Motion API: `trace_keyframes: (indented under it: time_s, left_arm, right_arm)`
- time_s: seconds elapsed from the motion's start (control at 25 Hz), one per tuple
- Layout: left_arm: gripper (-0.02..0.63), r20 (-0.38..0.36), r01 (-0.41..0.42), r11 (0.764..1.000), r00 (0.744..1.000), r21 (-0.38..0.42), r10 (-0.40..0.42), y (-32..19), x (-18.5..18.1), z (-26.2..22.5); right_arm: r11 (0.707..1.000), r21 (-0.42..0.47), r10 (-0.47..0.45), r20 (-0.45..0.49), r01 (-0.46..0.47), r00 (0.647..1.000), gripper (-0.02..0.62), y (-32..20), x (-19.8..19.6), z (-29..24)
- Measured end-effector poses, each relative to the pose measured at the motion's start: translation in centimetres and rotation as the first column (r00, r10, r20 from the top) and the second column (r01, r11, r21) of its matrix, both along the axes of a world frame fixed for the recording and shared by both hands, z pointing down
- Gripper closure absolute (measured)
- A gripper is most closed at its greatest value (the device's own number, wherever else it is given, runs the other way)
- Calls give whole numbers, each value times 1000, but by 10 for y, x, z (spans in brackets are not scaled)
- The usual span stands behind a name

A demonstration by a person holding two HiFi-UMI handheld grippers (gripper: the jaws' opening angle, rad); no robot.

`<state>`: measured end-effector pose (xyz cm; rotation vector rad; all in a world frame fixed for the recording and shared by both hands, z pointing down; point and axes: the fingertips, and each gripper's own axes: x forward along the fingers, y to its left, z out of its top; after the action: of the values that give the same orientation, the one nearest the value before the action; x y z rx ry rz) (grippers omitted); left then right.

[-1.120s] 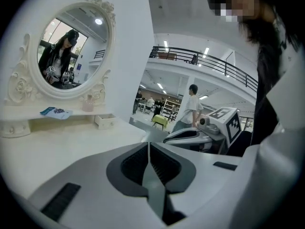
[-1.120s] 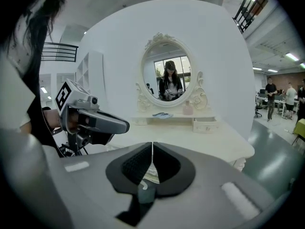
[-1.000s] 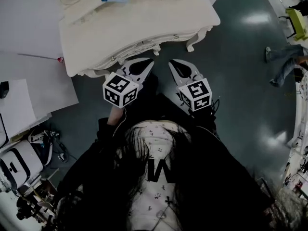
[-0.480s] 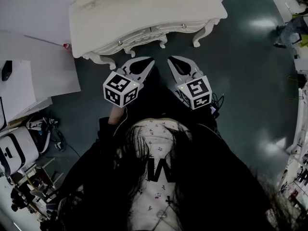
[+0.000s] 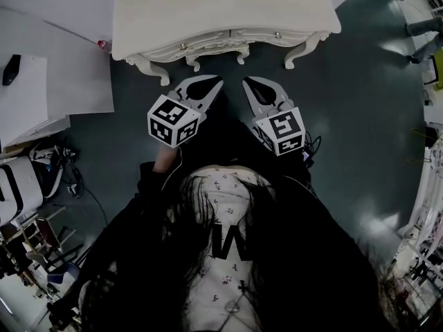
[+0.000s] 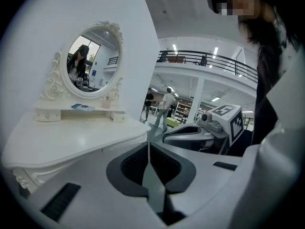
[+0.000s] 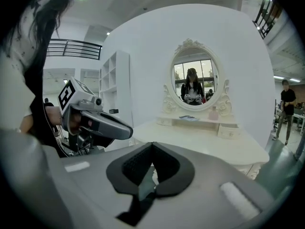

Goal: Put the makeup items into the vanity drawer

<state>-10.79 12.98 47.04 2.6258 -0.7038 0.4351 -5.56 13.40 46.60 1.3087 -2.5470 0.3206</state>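
While both pairs of jaws are pressed together on nothing, the left gripper (image 5: 213,85) and right gripper (image 5: 250,86) hang side by side short of the vanity (image 5: 228,5) at 12 o'clock, its drawer (image 5: 228,39) shut. A pink bottle (image 7: 213,112) and blue packet (image 7: 189,118) sit on the shelf (image 7: 202,121) under the mirror (image 7: 194,82). Bottle judged hard, slippery, breakable: grip across its body. Packet judged light, flat: pinch an edge.

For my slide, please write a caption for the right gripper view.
Shut right hand-held gripper facing the white vanity and oval mirror, left hand-held gripper alongside.
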Motion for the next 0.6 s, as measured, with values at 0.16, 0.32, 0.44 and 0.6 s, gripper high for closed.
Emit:
trace_keyframes:
  time_s: [0.16, 0.32, 0.44, 0.6]
  left_arm:
    - [606, 4, 1, 1000, 1000, 0, -1, 3, -4, 0]
    - [606, 2, -1, 1000, 1000, 2, 1, 2, -4, 0]
    - [606, 4, -16, 1000, 1000, 5, 16, 2, 2, 0]
    - [606, 6, -34, 999, 999, 10, 34, 0, 8, -1]
  right_arm:
    - [1000, 4, -8, -18, 8, 1000, 586, 3, -4, 0]
    - [1000, 2, -10, -17, 10, 1000, 586, 5, -5, 1]
    - [1000, 3, -6, -29, 6, 1000, 586, 4, 0, 4]
    - [1000, 5, -5, -24, 5, 1000, 586, 3, 2, 3]
